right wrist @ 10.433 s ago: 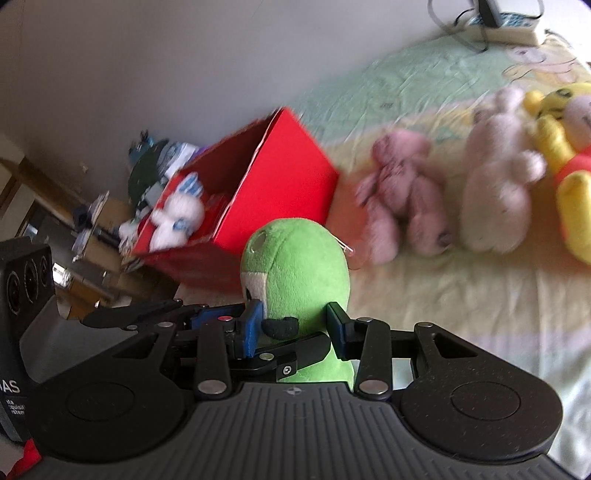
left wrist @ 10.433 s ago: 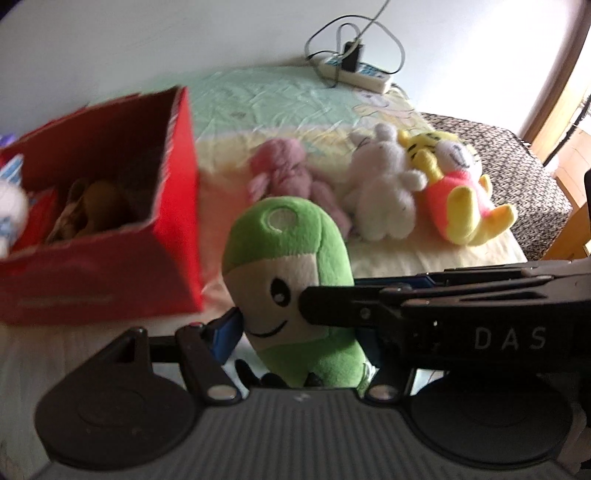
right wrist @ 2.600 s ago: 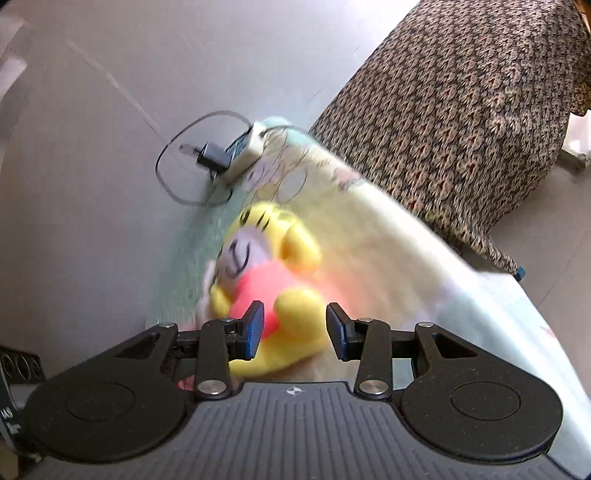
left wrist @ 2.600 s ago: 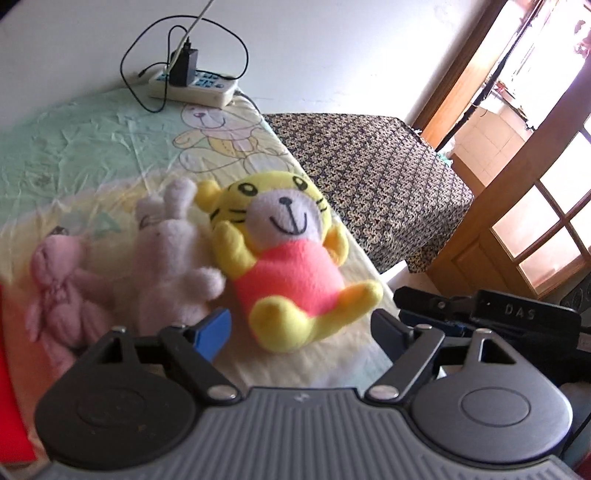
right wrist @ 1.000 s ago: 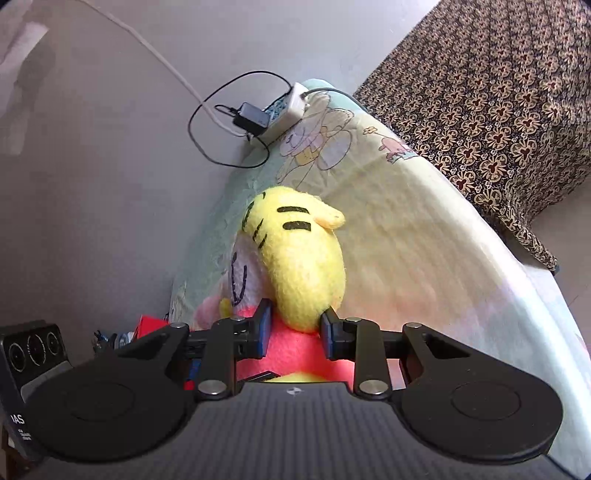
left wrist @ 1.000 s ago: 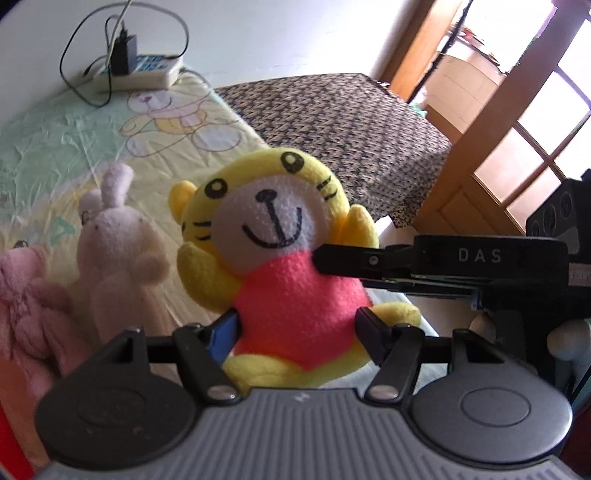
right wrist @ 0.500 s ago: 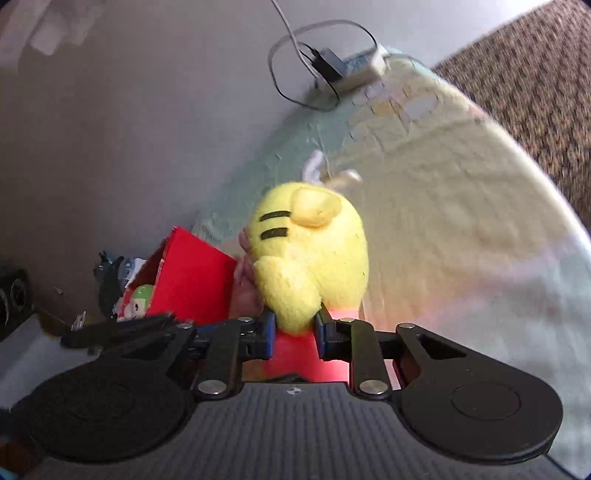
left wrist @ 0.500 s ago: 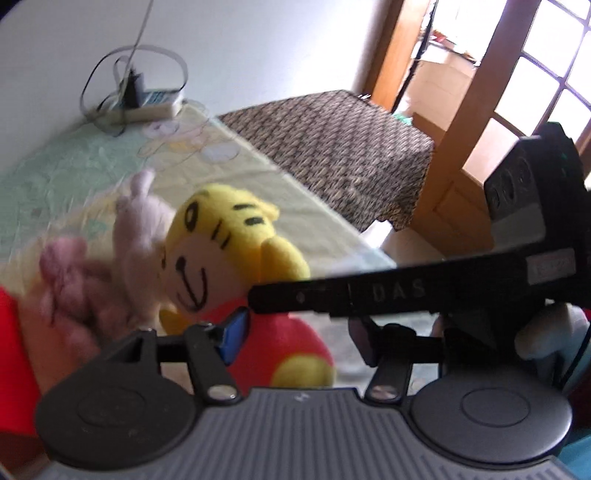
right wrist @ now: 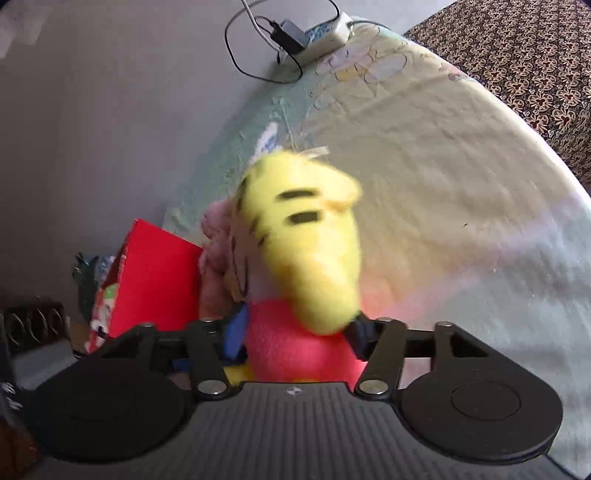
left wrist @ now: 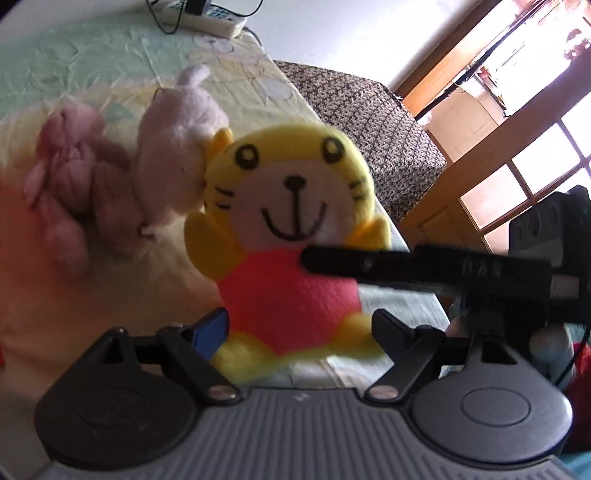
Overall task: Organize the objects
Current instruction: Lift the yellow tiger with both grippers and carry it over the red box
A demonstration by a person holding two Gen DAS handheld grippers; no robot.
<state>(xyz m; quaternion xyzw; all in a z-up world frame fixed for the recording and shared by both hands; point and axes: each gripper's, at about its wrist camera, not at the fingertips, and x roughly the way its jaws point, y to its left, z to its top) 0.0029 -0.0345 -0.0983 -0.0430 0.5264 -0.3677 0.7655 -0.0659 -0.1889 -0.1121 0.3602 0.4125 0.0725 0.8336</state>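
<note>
A grey wall (right wrist: 110,110) backs the bed (right wrist: 461,184); bright sun floods a wooden-framed window (left wrist: 517,177).

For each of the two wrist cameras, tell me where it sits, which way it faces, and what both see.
Left wrist: on the left gripper, looking down at the yellow tiger plush from its front, pink plush and white bunny plush beyond; the right gripper's finger crosses it.
Right wrist: on the right gripper, facing the plush's side, red box and power strip beyond.
Shared: the plush, with both jaws just opened around it.
</note>
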